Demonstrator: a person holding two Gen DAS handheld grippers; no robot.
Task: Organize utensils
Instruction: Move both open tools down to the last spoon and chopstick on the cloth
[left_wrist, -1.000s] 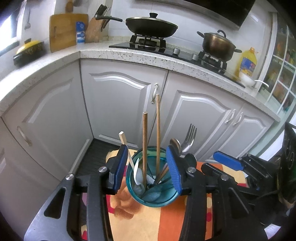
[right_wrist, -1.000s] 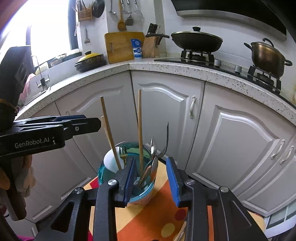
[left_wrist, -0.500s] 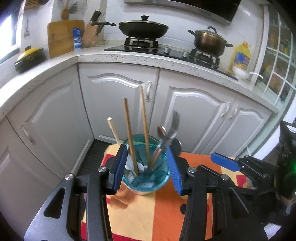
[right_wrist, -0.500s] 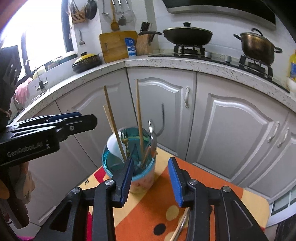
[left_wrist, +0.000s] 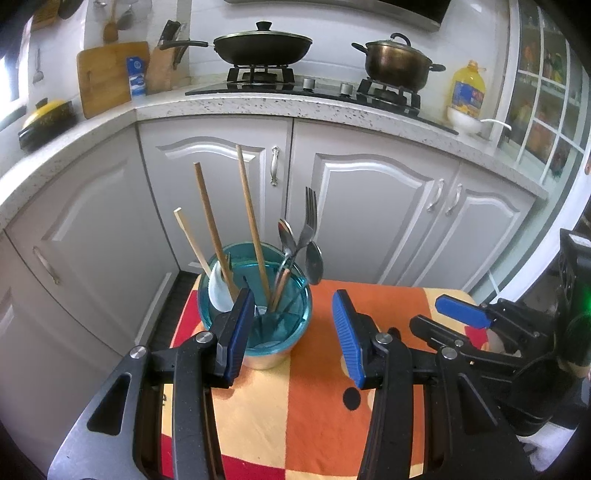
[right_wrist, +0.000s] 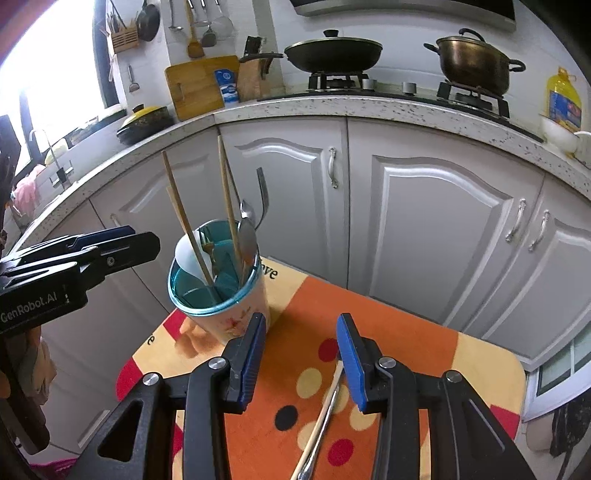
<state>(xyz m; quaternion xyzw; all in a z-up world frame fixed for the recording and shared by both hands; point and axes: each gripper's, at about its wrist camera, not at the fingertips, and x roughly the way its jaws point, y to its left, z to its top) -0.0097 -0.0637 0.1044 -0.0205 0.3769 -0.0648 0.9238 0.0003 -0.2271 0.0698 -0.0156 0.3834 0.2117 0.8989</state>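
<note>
Pale, the last chopstick (right_wrist: 325, 410) lies lengthwise on the tabletop (right_wrist: 424, 354) beneath our spread, empty right gripper (right_wrist: 301, 356), nearer than the left gripper (left_wrist: 293, 334), also spread, by the cup (right_wrist: 218, 291).

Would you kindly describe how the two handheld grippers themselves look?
Both the left gripper and right gripper have black angular frames with silver pivot bolts and ribbed blue finger pads. White "GenRobot.AI" lettering marks the left one's side.
</note>
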